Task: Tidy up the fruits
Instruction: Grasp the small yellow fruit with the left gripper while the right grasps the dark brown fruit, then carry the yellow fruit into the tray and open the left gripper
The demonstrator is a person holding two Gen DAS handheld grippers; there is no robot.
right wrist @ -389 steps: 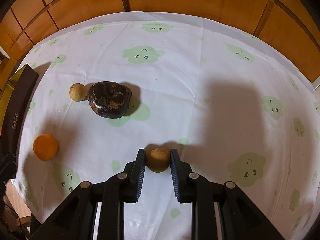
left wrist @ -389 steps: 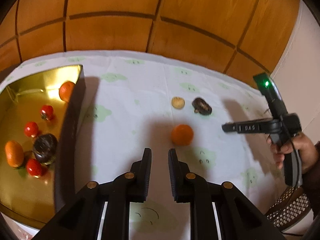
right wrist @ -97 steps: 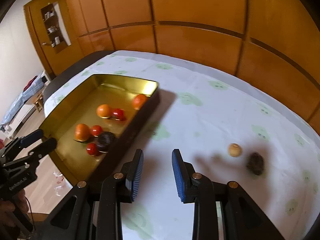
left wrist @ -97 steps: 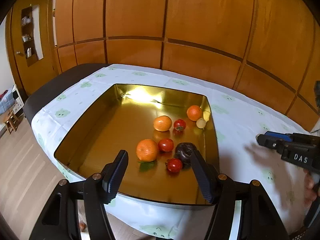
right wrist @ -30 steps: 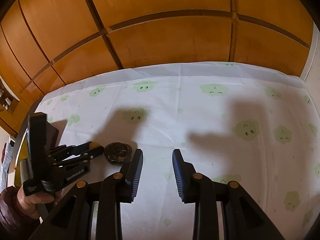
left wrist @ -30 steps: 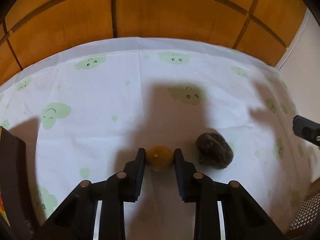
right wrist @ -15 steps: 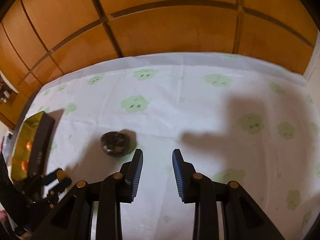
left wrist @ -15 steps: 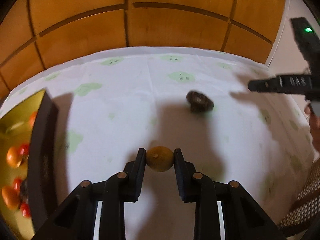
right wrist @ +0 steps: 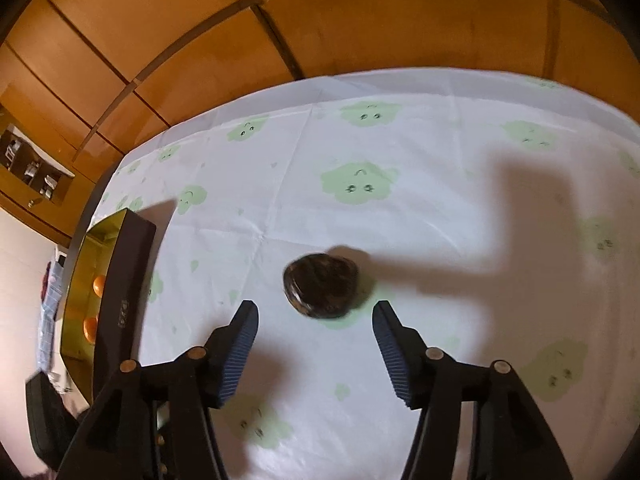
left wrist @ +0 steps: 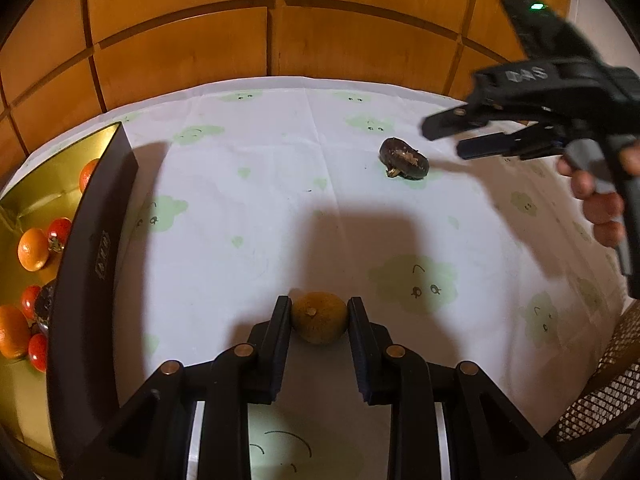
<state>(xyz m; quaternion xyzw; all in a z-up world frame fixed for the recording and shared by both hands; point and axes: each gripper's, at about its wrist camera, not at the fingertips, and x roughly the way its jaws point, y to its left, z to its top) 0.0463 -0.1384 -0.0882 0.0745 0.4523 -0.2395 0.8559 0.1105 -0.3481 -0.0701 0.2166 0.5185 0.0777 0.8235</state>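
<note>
The left tool (left wrist: 319,322) is squeezing a small yellow-brown fruit (left wrist: 318,322) between its two pads, and it is holding the fruit up over the counter (left wrist: 280,200), which is wearing a white cloth with green smiley blobs. The gold box (left wrist: 24,204) is sitting close by on its left side, so I think the fruit is going there next. To do it well, the person should be keeping the squeeze soft but steady, carrying the fruit over the dark wall of the box, and letting go low down so it is not bouncing onto the other fruit.

The right tool (right wrist: 315,318) has just been opening its jaws, and now they are standing wide with nothing pressed between them. It is pointing down at a dark wrinkly fruit (right wrist: 320,289) that is lying on the cloth just past the tips. I think it should be coming down with one pad on each side before closing, because the lumpy fruit could be rolling away.

A bit farther off, the gold box is holding oranges (left wrist: 33,243) and little red tomatoes (left wrist: 60,229), plus one dark fruit that is half hidden by the wall. Behind it all, a brown wooden wall (left wrist: 180,40) is standing.
</note>
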